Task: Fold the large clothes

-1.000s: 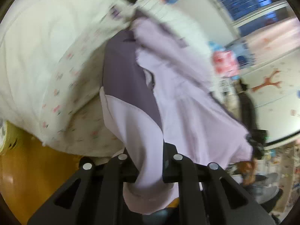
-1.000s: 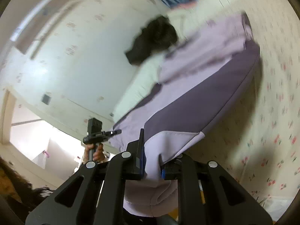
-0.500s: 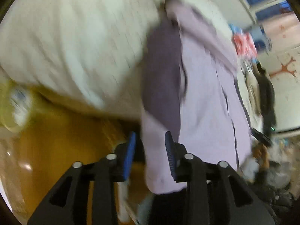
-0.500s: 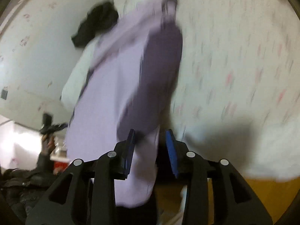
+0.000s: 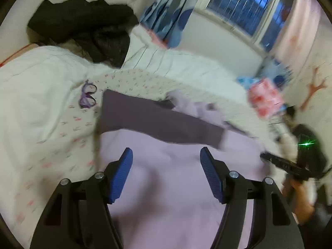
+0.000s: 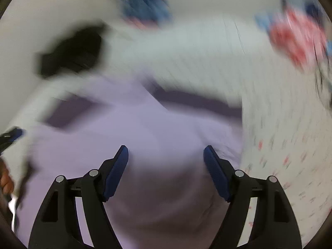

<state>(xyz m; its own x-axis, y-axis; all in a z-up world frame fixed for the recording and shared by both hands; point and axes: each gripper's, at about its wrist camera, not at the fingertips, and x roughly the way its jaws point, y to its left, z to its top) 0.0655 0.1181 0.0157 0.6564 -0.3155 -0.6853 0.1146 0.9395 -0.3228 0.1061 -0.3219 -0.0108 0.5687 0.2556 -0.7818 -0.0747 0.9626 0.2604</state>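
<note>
A large lilac garment (image 5: 170, 186) with a dark purple band (image 5: 157, 120) lies spread on the floral bedsheet (image 5: 68, 137). My left gripper (image 5: 166, 155) is open and empty above the lilac cloth. The right wrist view is blurred; the same lilac garment (image 6: 161, 141) fills its middle, with its dark purple band (image 6: 197, 101) farther off. My right gripper (image 6: 166, 151) is open and empty over the cloth. The right gripper also shows at the right edge of the left wrist view (image 5: 286, 166).
Purple glasses (image 5: 88, 96) lie on the sheet left of the garment. A black coat (image 5: 83, 27) lies at the head of the bed on a white quilt (image 5: 31, 78). A red-patterned bag (image 5: 265, 99) and a window (image 5: 244, 6) are at the far right.
Both grippers were shut on the lilac garment and held it up. They have let go and opened wide, and the garment now lies flat on the bed.
</note>
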